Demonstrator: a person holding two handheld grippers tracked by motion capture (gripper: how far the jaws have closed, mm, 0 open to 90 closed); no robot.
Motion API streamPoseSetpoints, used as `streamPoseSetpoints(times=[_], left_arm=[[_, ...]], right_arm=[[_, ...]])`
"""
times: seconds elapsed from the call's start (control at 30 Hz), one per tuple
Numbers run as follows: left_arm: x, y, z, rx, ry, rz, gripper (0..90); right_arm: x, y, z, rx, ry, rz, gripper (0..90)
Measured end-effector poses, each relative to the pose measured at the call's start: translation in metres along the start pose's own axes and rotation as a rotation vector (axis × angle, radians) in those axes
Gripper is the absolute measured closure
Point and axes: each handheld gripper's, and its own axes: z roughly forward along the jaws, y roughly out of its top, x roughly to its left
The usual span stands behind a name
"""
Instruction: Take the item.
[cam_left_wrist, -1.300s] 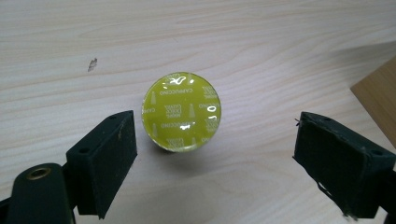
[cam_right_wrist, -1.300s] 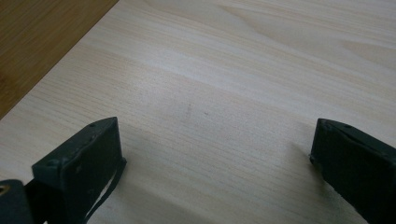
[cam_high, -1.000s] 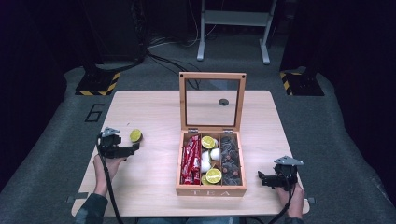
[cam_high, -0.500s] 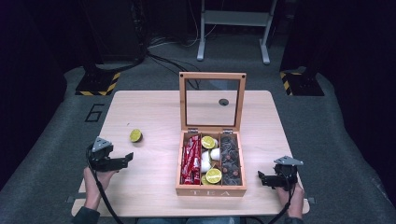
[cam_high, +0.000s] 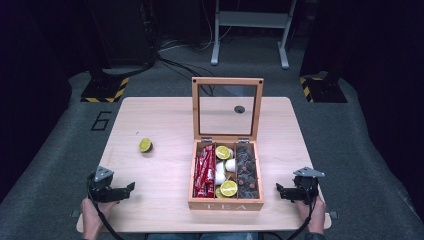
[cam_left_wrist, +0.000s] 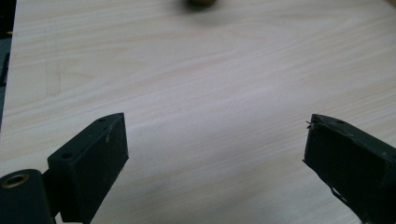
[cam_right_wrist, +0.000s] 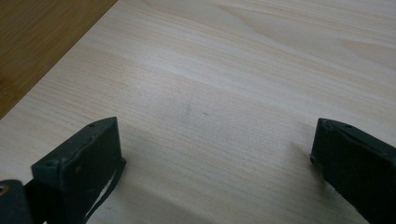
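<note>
Nearest me, my left gripper (cam_high: 125, 190), jaws just opening and empty, and my spread, empty right gripper (cam_high: 283, 191) flank the tea box (cam_high: 226, 205) holding red packets (cam_high: 204, 170), white cups (cam_high: 224, 166), lime halves (cam_high: 228, 187) and dark pieces (cam_high: 245, 170), with the loose lime half (cam_high: 145, 145) on the table (cam_high: 165, 125) beyond my left.

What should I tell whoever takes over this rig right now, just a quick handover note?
Left tool: open, nothing between the jaws, which have just been opening; it sits low over the table's near left corner.
Right tool: open and empty, near the right front corner of the tea box.
Loose lime half: on the bare table, left of the box, apart from both tools.
Tea box: lid upright and open; red packets in its left compartment, lime halves and white pods in the middle, dark pieces on the right.
Done: loose lime half is set down, untouched by either tool.
Left: probably closing the lid.
</note>
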Motion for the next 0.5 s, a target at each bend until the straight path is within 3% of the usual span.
streamPoseSetpoints(times=[0.27, 0.37, 0.5], left_arm=[[-0.003, -0.009, 0.008, 0.051, -0.006, 0.028, 3.3], [-0.002, -0.013, 0.011, 0.034, -0.005, 0.009, 2.7], [-0.002, -0.015, 0.011, 0.030, 0.003, 0.015, 2.2]], right_arm=[[0.000, 0.000, 0.000, 0.000, 0.000, 0.000, 1.2], [0.000, 0.000, 0.000, 0.000, 0.000, 0.000, 1.2], [0.000, 0.000, 0.000, 0.000, 0.001, 0.000, 1.2]])
